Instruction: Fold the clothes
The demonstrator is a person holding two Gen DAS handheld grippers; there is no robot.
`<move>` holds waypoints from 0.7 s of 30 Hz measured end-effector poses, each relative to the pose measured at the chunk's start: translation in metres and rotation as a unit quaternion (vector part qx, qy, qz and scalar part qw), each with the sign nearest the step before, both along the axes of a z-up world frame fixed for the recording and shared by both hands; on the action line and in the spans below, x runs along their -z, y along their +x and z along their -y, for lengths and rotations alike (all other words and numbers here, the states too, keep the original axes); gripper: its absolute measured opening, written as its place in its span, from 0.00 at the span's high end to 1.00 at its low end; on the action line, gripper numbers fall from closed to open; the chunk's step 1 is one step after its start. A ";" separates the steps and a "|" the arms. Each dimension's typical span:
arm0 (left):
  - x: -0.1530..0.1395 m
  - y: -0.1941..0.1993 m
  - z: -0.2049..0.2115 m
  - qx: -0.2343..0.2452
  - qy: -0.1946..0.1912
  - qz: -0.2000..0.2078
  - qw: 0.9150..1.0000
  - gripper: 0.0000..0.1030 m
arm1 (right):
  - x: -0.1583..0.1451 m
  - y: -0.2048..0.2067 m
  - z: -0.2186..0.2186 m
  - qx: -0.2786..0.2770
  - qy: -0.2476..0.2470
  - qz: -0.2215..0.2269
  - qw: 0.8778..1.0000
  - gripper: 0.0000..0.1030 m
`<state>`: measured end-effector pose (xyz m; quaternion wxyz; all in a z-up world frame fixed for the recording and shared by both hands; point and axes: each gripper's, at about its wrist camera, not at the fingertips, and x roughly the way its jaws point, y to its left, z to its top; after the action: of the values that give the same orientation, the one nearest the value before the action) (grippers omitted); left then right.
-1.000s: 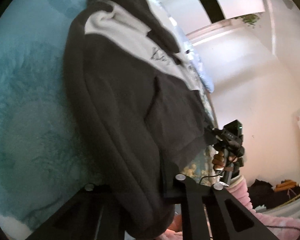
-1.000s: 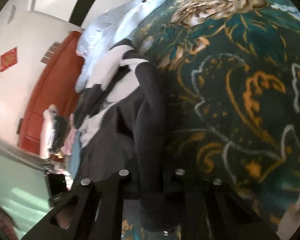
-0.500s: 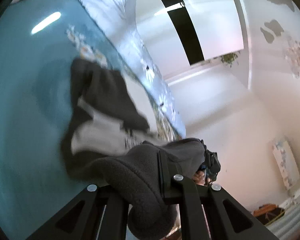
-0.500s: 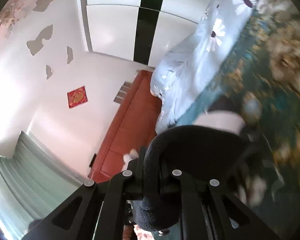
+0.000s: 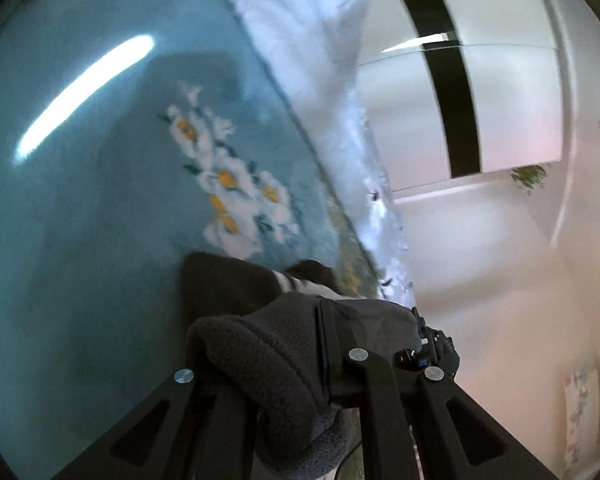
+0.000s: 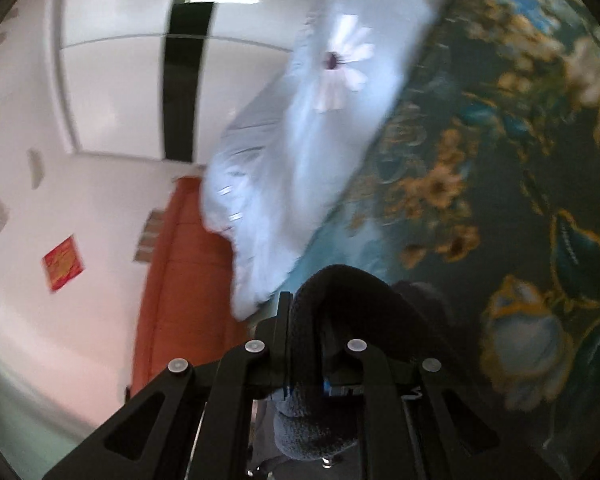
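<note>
Both clamping dark fleece garment [image 5: 268, 356]: left claw [image 5: 296, 364], right claw [image 6: 306, 360]; lying beyond, open floral bedspread [image 6: 500, 160], pale quilt [image 6: 300, 140] bordering.

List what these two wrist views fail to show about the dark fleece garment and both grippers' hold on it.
- Left wrist view: the dark fleece garment bunches over the left gripper, hiding the fingertips; most of the garment sits behind that bunch.
- Right wrist view: the fleece loops over the right gripper, covering the pinch point; the garment's lower end is cut off by the bottom edge.
- Both views: motion blur smears the bedspread and pillow; how far the fold has got is unreadable.
</note>
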<state>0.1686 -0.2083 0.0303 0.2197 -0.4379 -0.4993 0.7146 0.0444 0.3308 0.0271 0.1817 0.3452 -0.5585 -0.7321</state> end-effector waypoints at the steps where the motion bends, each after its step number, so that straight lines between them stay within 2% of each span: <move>1: 0.006 -0.004 0.001 -0.001 0.012 0.006 1.000 0.89 | 0.005 -0.003 0.000 0.000 -0.001 0.004 1.000 0.87; 2: 0.011 -0.005 0.004 -0.006 0.033 0.010 0.999 0.86 | 0.009 -0.006 0.000 0.000 -0.003 0.008 1.000 0.87; 4: 0.017 -0.004 0.009 -0.017 0.088 0.008 0.996 0.70 | 0.015 -0.006 -0.004 0.003 -0.023 0.007 1.000 0.82; 5: 0.016 -0.003 0.010 -0.022 0.113 0.003 0.993 0.51 | 0.015 -0.005 -0.006 0.005 -0.035 0.004 0.999 0.78; 6: 0.012 -0.002 0.010 -0.026 0.129 -0.009 0.991 0.40 | 0.011 -0.004 -0.008 0.004 -0.047 -0.008 0.999 0.67; 7: 0.004 -0.001 0.009 -0.025 0.137 -0.024 0.990 0.38 | 0.007 -0.003 -0.009 0.003 -0.058 -0.020 0.998 0.54; 9: -0.013 0.001 0.005 -0.017 0.142 -0.055 0.988 0.31 | -0.002 -0.001 -0.012 0.001 -0.079 -0.044 0.996 0.43; 11: -0.028 0.000 0.001 -0.004 0.122 -0.071 0.990 0.25 | -0.017 0.001 -0.010 -0.008 -0.053 -0.052 0.997 0.43; 13: -0.033 -0.004 0.003 -0.004 0.115 -0.066 0.991 0.24 | -0.028 0.003 -0.011 -0.015 -0.024 -0.057 0.998 0.43; 15: -0.018 -0.008 0.012 -0.033 0.139 -0.027 0.989 0.24 | -0.032 0.005 -0.015 -0.002 -0.021 -0.059 0.998 0.42; 16: -0.006 -0.008 0.018 -0.057 0.157 0.001 0.986 0.24 | -0.028 0.007 -0.019 0.013 -0.033 -0.056 0.998 0.42; 18: 0.019 -0.008 0.031 -0.106 0.192 0.058 0.974 0.24 | -0.022 0.011 -0.028 0.042 -0.057 -0.049 0.996 0.42; 19: 0.023 -0.005 0.035 -0.111 0.192 0.061 0.973 0.24 | -0.016 0.011 -0.031 0.045 -0.067 -0.035 0.996 0.42; 21: 0.026 0.002 0.041 -0.112 0.185 0.056 0.975 0.24 | -0.016 0.018 -0.037 0.051 -0.064 -0.040 0.996 0.43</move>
<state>0.1708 -0.2494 0.0044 0.1870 -0.3707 -0.6803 0.6040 0.0622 0.3681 0.0429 0.1882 0.2745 -0.6135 -0.7161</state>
